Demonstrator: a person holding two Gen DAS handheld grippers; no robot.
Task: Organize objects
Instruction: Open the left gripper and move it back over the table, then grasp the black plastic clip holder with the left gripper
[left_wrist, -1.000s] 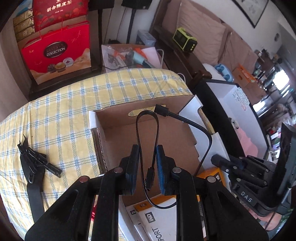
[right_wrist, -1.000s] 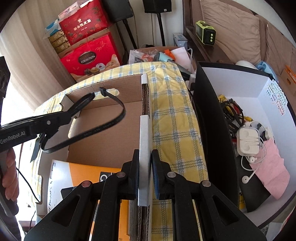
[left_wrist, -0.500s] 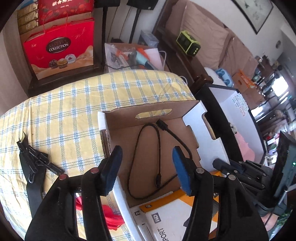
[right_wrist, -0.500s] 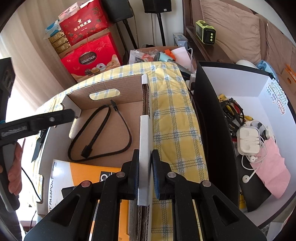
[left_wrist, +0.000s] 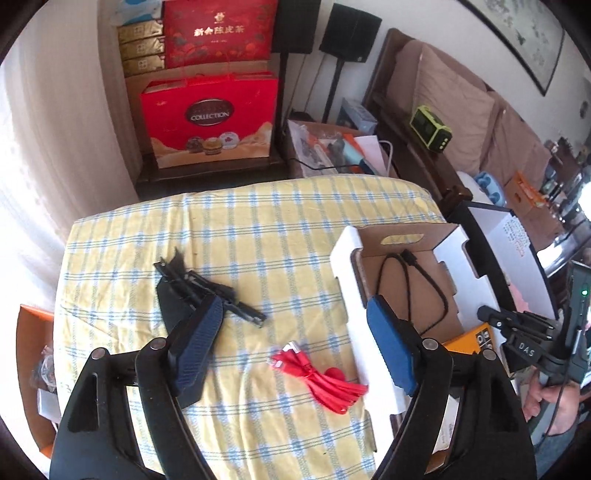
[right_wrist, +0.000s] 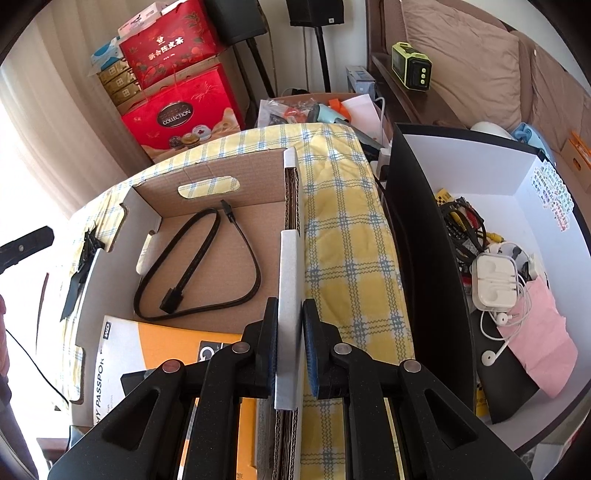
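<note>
Left claw (left_wrist: 291, 343): jaws apart, just been opening, nothing between them; poised over the yellow-checked counter (left_wrist: 258, 229), above a bundled red cable (left_wrist: 325, 380).
Right claw (right_wrist: 290, 350): clamped on the white side wall of the open cardboard box (right_wrist: 290, 280).
Looped black cable (right_wrist: 199, 266): lying on the box floor, beside an orange-and-white carton (right_wrist: 166, 354).

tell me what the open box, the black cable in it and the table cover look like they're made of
Box: corrugated cardboard, matt brown inside, white outside; fluted layers show at the cut wall edge.
Black cable: looks like a flat rubbery or plastic jacket with a slight sheen and hard moulded plugs.
Table cover: woven cloth, probably cotton, matt yellow with blue and white checks; it creases and drapes over the edge.
</note>
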